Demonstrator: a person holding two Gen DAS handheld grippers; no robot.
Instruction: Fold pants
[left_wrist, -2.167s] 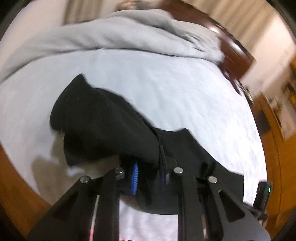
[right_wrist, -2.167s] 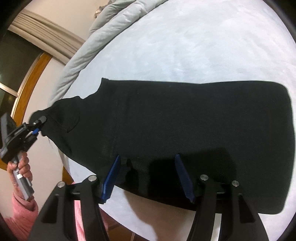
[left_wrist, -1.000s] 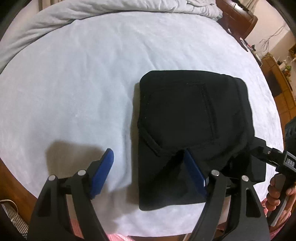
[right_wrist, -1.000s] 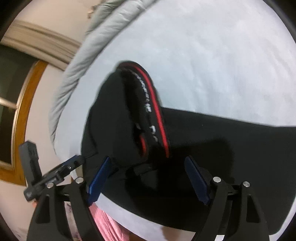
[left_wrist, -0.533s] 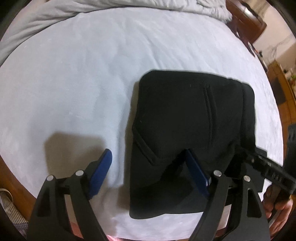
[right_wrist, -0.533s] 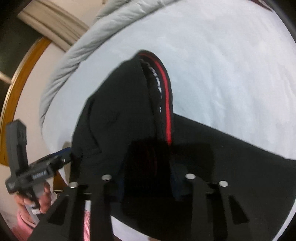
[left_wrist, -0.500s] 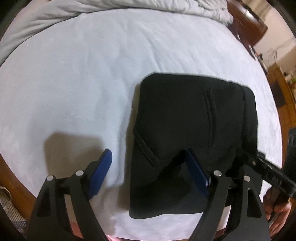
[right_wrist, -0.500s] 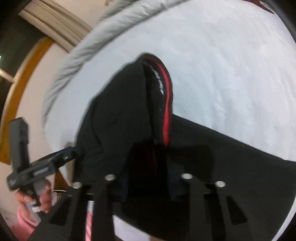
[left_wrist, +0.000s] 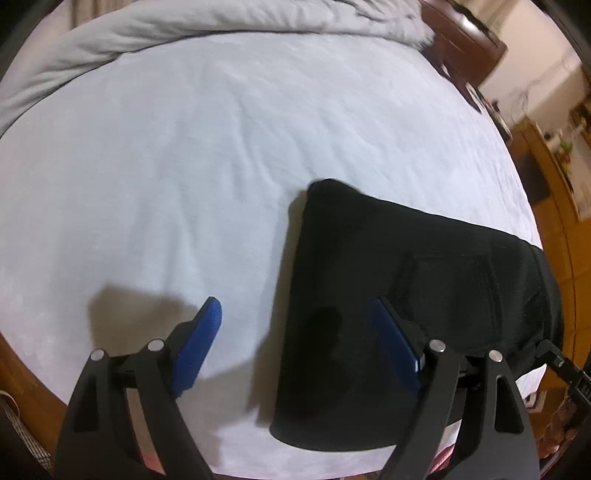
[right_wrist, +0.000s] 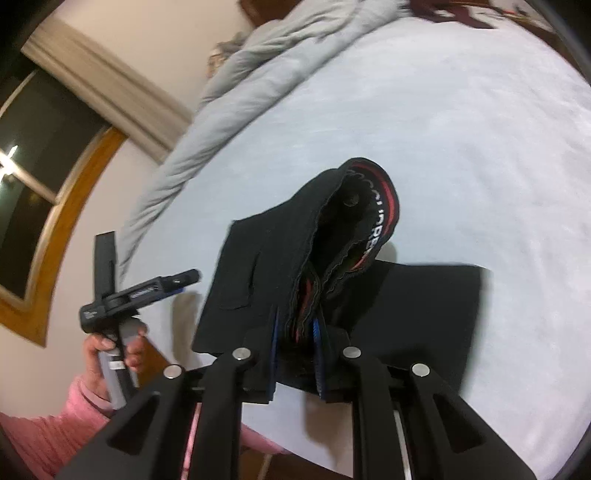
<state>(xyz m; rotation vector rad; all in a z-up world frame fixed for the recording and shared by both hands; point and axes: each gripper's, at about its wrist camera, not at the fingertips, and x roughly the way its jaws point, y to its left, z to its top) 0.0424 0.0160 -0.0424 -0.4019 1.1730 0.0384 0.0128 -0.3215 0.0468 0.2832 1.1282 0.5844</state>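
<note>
Pants (right_wrist: 258, 280) hang bunched from the closing right gripper (right_wrist: 295, 328); the left gripper (left_wrist: 295, 347) hovers wide, empty. The thick waistband (right_wrist: 373, 221) could slip free, collapsing the fold.

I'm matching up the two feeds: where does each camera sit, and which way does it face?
Left wrist: on the open left gripper, looking down at the bed; its fingers straddle the pants' edge.
Right wrist: on the right gripper, closing on the waistband; left hand, pink sleeve show.
Shared: pants, bed, duvet.
</note>
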